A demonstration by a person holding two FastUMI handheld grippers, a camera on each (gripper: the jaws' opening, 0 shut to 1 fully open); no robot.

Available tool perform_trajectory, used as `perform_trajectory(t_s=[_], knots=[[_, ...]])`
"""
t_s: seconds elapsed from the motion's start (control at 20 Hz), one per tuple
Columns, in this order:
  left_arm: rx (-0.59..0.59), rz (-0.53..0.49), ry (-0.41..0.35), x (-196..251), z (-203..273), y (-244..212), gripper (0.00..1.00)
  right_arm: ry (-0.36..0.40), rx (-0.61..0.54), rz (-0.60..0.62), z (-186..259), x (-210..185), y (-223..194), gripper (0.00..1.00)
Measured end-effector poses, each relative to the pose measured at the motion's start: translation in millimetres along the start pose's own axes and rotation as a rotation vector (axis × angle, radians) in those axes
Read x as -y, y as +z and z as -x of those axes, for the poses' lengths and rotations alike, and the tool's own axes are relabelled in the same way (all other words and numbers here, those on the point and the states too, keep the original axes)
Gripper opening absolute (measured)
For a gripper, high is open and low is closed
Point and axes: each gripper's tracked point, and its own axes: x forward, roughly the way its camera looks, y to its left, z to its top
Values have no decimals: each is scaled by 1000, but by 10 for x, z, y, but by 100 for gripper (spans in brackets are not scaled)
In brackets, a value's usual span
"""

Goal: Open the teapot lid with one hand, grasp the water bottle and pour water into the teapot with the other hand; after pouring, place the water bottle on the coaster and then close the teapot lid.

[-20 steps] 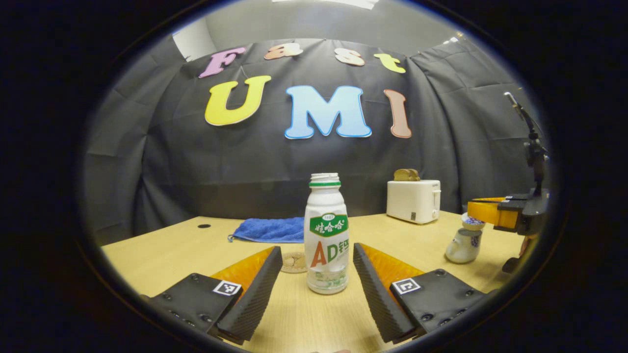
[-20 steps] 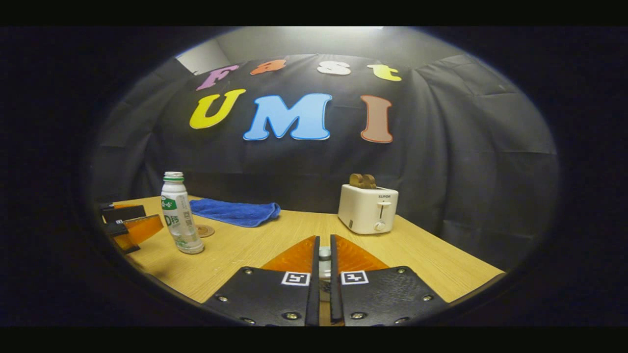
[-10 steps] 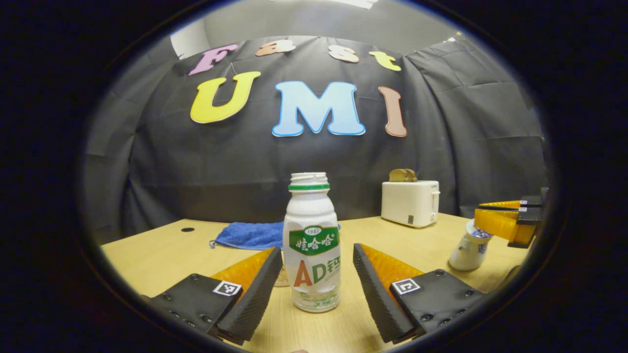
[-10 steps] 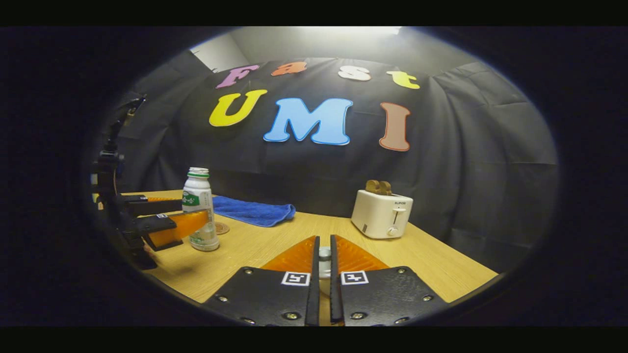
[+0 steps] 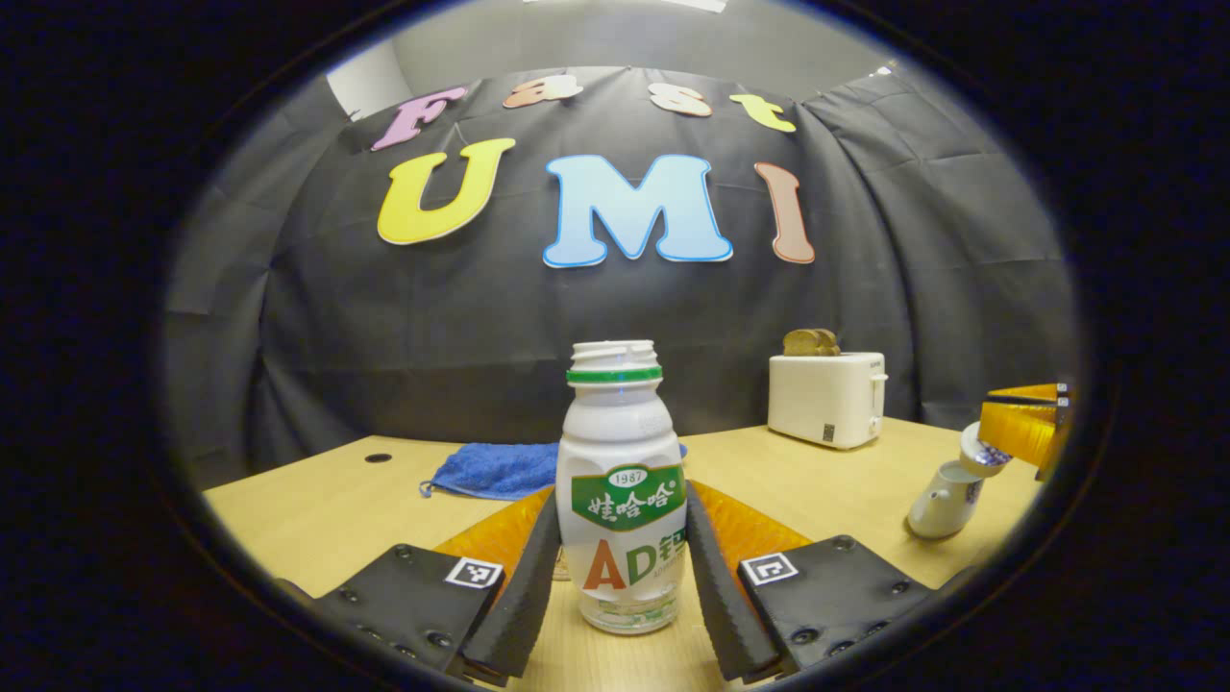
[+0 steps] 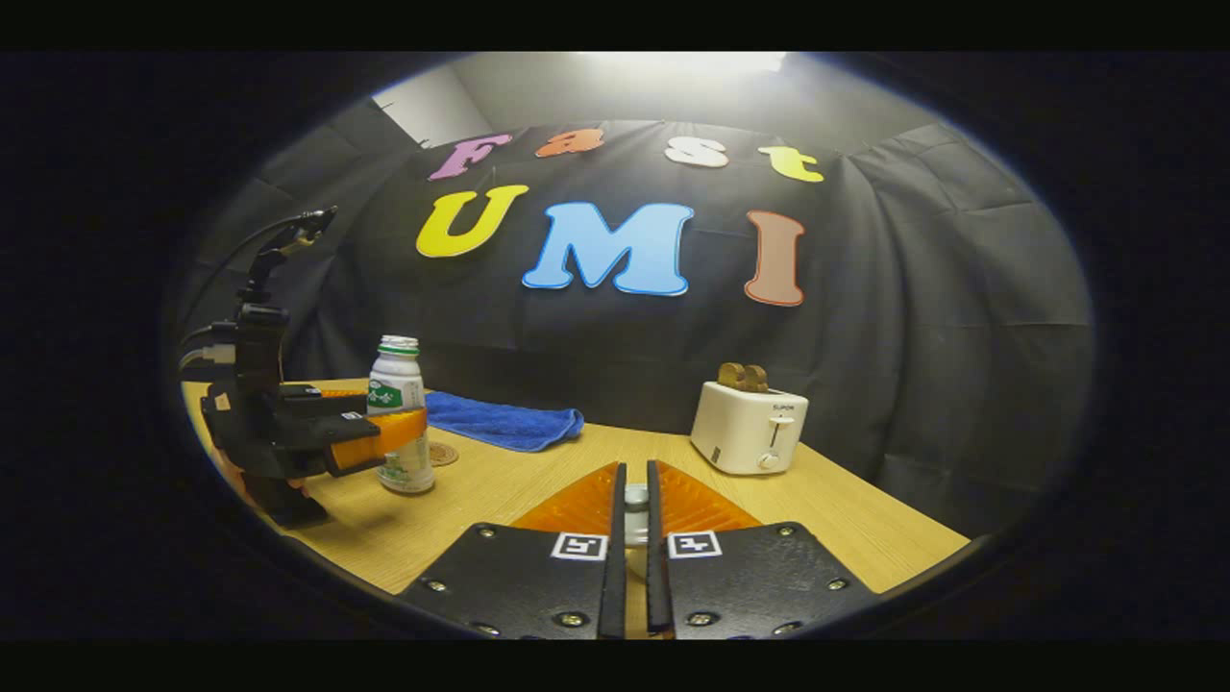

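the left gripper (image 5: 615, 557) clamps the upright water bottle (image 5: 622, 500) on the table (image 5: 317, 509), left of the teapot (image 5: 947, 498). the right gripper (image 6: 634, 509) pinches the teapot lid (image 6: 634, 497), lifted off.

Not much legible here, honestly. The water bottle (image 5: 620, 500) is wearing a green band (image 5: 627, 497) with printed characters and big letters under it. Square black-and-white marker tags (image 5: 474, 573) are sitting on both halves of the left gripper (image 5: 620, 496), same on the right gripper (image 6: 634, 471). The toaster (image 6: 750, 431) is showing a tiny brand mark (image 6: 780, 407), too small to make out.
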Motion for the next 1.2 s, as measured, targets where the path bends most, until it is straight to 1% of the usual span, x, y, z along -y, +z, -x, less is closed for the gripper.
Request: perform_trajectory(t_s=[0.05, 0.1, 0.2, 0.25, 0.3, 0.35, 0.4, 0.45, 0.5, 0.55, 0.6, 0.65, 0.7, 0.75, 0.8, 0.9, 0.95, 1.0, 1.05, 1.1, 1.15, 1.2], knots=[[3, -2, -18, 32, 38, 37, 71, 7, 0, 0, 52, -9, 13, 0], [-1, -27, -27, 47, 65, 64, 80, 13, -1, 0, 111, -13, 23, 8], [-17, -90, -38, 87, 126, 78, 75, 13, -2, 6, 250, 23, 38, 8], [-26, -106, -57, 156, 152, 74, 75, 9, 1, 8, 331, 50, 39, 8], [-33, -119, -82, 229, 182, 84, 75, 5, 2, 8, 407, 83, 51, 0], [-49, -152, -107, 313, 193, 49, 75, 4, -1, 7, 496, 96, 31, 8], [-68, -202, -126, 387, 190, 28, 70, 2, -6, 3, 588, 127, 7, 8], [-80, -261, -132, 441, 187, 0, 70, 4, -8, -8, 695, 141, -19, 8], [-84, -313, -132, 488, 183, -7, 70, 7, -6, -22, 810, 146, -33, 0], [-82, -363, -128, 542, 176, -21, 75, 2, -4, -28, 925, 174, -56, 8], [-75, -413, -122, 590, 169, -12, 70, -6, -4, -33, 1047, 214, -82, 0], [-63, -468, -120, 657, 154, -3, 70, -5, -9, -44, 1153, 218, -131, 8], [-56, -527, -123, 725, 149, 3, 80, -3, -12, -58, 1250, 215, -148, 0], [-56, -583, -130, 814, 139, -20, 70, -2, -12, -70, 1337, 216, -168, 24], [-56, -636, -140, 904, 139, -30, 79, -4, -12, -81, 1409, 229, -176, 19], [-52, -729, -155, 1068, 120, -62, 80, -10, -3, -90, 1556, 247, -192, 8], [-53, -775, -159, 1131, 109, -88, 80, -16, 3, -90, 1620, 258, -219, 8], [-53, -816, -163, 1188, 93, -106, 80, -16, 1, -91, 1680, 262, -251, 0], [-53, -850, -175, 1253, 90, -133, 80, -13, -9, -92, 1715, 253, -315, 0], [-56, -878, -190, 1323, 79, -158, 80, -12, -14, -93, 1760, 264, -350, 8], [-59, -907, -205, 1377, 67, -189, 80, -18, -19, -91, 1788, 287, -378, 0], [-58, -941, -216, 1431, 61, -203, 80, -21, -21, -94, 1818, 315, -398, 8]])
